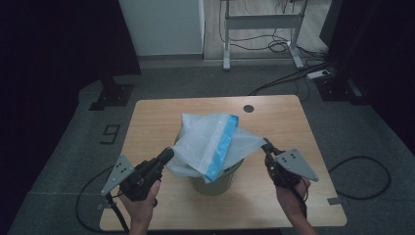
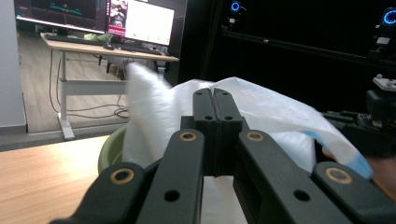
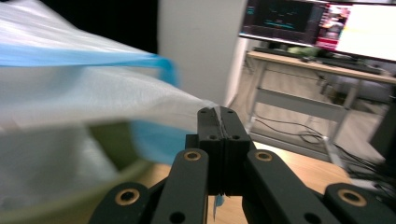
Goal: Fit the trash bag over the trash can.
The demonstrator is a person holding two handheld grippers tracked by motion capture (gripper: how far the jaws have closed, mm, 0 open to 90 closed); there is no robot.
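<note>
The white plastic bag (image 1: 210,142) is being spread over the green bin (image 1: 218,181). Its film is pinched between the closed jaws of the left gripper (image 1: 169,154) and right gripper (image 1: 266,145); next, the rim must be drawn down outside the bin's edge

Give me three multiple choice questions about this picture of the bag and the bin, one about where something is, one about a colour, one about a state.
1. Where does the bin stand?
A. on the wooden table
B. on the floor
C. on a chair

2. What colour is the band along the plastic bag?
A. red
B. blue
C. yellow

3. How do the jaws of the left gripper and the right gripper stand?
A. both wide open
B. one open, one shut
C. both shut on the bag

Answers: 1 A, the bin sits on the tabletop near its front edge. 2 B, a light blue strip runs down the bag. 3 C, each gripper view shows its jaws pressed together with bag film pinched.
</note>
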